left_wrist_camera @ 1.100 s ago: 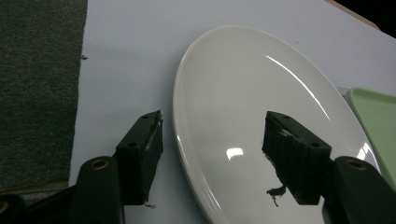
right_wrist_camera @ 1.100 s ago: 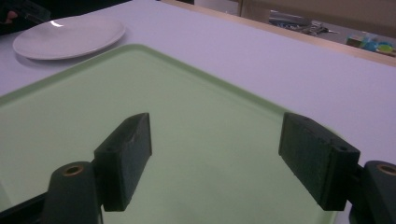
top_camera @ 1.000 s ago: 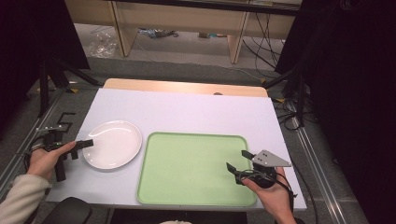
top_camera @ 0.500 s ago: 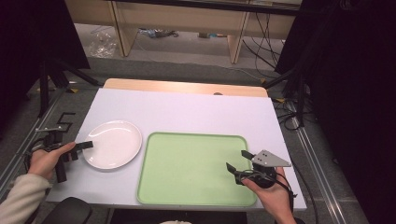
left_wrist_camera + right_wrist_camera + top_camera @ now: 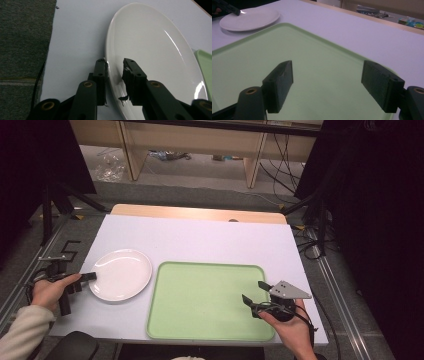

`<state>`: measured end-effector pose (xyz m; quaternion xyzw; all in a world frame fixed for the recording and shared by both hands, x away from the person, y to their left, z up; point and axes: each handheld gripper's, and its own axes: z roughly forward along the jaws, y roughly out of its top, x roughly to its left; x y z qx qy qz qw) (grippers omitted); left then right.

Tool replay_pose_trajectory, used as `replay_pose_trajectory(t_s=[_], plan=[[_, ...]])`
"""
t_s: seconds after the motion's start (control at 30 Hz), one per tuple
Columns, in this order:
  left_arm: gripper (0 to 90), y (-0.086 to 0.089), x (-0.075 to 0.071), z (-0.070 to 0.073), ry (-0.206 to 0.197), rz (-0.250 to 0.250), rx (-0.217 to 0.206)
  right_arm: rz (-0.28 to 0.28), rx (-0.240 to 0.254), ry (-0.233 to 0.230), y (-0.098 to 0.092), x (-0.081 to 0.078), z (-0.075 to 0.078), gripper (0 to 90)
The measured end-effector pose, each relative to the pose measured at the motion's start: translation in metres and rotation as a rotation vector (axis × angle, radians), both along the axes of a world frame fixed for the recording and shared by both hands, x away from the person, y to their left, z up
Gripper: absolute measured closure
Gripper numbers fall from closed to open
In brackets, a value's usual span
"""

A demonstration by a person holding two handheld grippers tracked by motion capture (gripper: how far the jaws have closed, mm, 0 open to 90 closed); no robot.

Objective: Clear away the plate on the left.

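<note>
A: Which step is this?

B: Taking hold of the white plate (image 5: 155,47). It lies on the desk (image 5: 200,237), just left of the green tray (image 5: 210,300). The left gripper (image 5: 115,67) has just been closing, its jaws narrow astride the plate's near rim, one outside, one inside; I can't tell if the pads press yet.

A: And the right gripper (image 5: 328,75)?

B: Wide open, holding nothing, hovering over the tray.

A: Next?

B: Probably finish the pinch, then lift level toward the tray

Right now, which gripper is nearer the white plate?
Left. The left gripper straddles the plate's rim; the right gripper hovers over the green tray.
</note>
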<state>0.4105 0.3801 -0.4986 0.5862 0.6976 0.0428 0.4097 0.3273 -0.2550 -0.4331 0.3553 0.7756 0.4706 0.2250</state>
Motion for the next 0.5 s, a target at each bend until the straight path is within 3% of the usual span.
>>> replay_pose_trajectory(t_s=[0.13,0.17,0.27,0.4,0.5], plan=[[74.2,0.0,0.001,0.0,0.013,0.012,-0.017,0.001,-0.001,0.0,0.0,0.0,0.0,26.3],[74.9,0.002,0.001,0.001,0.033,0.018,-0.035,0.001,-0.002,0.001,0.0,0.0,0.0,26.3],[78.4,0.008,0.001,-0.005,0.025,0.034,-0.136,-0.002,0.004,0.009,0.001,0.0,0.0,26.3],[80.2,0.01,0.001,-0.004,0.036,0.037,-0.143,-0.002,0.001,0.002,0.001,0.0,0.0,26.3],[81.7,0.011,0.0,-0.002,0.021,0.046,-0.177,-0.002,-0.002,-0.004,0.001,0.001,-0.001,26.4]])
